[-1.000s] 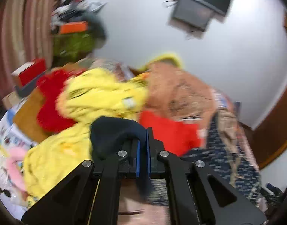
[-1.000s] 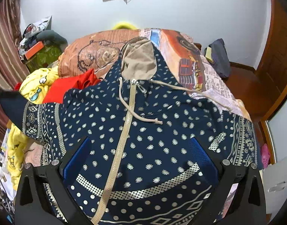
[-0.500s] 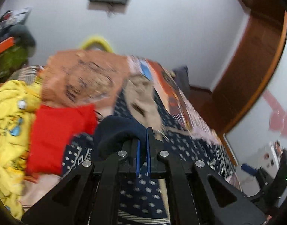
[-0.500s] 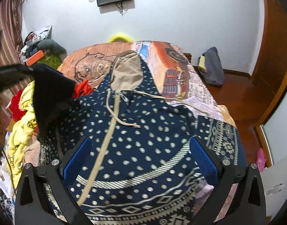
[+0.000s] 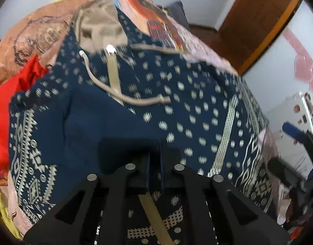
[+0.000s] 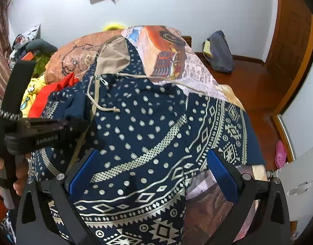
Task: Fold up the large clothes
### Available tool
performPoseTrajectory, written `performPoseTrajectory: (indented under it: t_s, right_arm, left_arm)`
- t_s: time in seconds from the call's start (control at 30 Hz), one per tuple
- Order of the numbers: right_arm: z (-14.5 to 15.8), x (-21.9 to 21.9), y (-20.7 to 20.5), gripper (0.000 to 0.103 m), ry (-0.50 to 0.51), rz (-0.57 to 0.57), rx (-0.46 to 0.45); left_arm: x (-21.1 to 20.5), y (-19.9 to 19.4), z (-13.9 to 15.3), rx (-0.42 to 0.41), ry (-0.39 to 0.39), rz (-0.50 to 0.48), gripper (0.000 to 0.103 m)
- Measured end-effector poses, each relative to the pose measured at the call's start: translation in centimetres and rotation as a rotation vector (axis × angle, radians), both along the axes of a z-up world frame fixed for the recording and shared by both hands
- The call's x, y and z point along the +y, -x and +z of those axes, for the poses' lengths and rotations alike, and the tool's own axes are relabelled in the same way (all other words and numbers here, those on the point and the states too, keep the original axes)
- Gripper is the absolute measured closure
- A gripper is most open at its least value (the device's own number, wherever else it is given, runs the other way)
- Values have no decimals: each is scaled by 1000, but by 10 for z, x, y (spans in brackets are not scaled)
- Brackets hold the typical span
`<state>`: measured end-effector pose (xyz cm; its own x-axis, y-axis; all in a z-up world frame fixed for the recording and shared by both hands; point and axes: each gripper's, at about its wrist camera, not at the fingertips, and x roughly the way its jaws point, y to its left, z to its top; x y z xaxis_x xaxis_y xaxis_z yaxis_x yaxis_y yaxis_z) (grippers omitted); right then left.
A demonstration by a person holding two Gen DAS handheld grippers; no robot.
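The left gripper (image 5: 155, 159) is seen clenched on the dark navy cuff of a sleeve (image 6: 74, 107), which is being carried across the chest of the navy hooded jacket patterned with cream dots and geometric bands (image 6: 156, 126). The cuff is pinched between the closed jaws, and the plain inner side of the sleeve is draped just ahead of them, over the beige zip tape (image 5: 113, 75) and touching the beige drawcord (image 5: 136, 100).

For a clean fold, the sleeve would best be laid flat and straight across the front, with its cuff set down near the far side seam before any release, so that no bunching is left under the next fold.

The right gripper (image 6: 152, 175) is held released, its blue pads standing wide apart above the jacket's patterned hem with nothing between them; the folded-in right sleeve lies just ahead of it.

Beyond both grippers, the jacket's beige hood (image 6: 114, 55) points away toward the wall. The jacket is spread on a bed covered by a printed orange and white bedspread (image 6: 168, 49), with a red garment (image 5: 15, 89) and a yellow garment (image 6: 30, 94) lying beside it on the left.
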<state>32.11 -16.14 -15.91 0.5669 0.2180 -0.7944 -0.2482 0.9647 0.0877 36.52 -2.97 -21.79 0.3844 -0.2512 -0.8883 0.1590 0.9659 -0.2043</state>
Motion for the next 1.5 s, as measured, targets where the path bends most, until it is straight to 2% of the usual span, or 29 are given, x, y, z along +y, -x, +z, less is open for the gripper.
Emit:
performPoseTrajectory:
  t_s: [0.1, 0.17, 0.23, 0.3, 0.37, 0.43, 0.5, 0.67, 0.8, 0.87, 0.97, 1.07, 1.27, 1.47, 1.5]
  right_arm:
    - [-3, -1, 0, 0, 5, -2, 14]
    - [-3, 0, 1, 0, 17, -1, 12]
    - [-2, 3, 2, 0, 29, 3, 6]
    - [1, 7, 4, 0, 35, 12, 0]
    - [5, 12, 5, 0, 35, 21, -7]
    - [9, 20, 6, 0, 35, 36, -15]
    - [12, 29, 8, 0, 47, 48, -33]
    - [20, 66, 11, 0, 101, 127, -67]
    - [19, 100, 11, 0, 133, 203, -73]
    - [15, 119, 10, 0, 153, 240, -71]
    - [7, 145, 9, 0, 172, 296, -70]
    - [-12, 181, 4, 0, 237, 358, -67]
    - [-46, 229, -10, 1, 265, 476, 4]
    - [-63, 259, -26, 14, 287, 525, 33]
    - [-65, 261, -29, 19, 288, 527, 41]
  left_arm:
    - [-2, 5, -8, 34, 3, -28, 96]
    - [1, 11, -7, 41, 15, -35, 89]
    - [5, 18, -2, 31, 13, -34, 70]
    - [12, 29, 8, 0, -2, -23, 57]
    - [22, 40, 20, -33, -19, -11, 51]
    - [33, 48, 31, -61, -35, -9, 40]
    - [48, 61, 44, -118, -69, 8, 35]
    - [91, 81, 63, -203, -156, 57, 32]
    - [134, 94, 70, -235, -193, 125, 21]
    - [152, 98, 68, -240, -210, 159, 20]
    - [175, 104, 60, -233, -248, 205, 20]
    - [193, 110, 48, -212, -267, 229, 20]
    - [222, 122, 26, -174, -260, 272, 20]
    - [244, 129, 6, -128, -230, 329, 20]
    - [248, 130, 3, -120, -223, 341, 20]
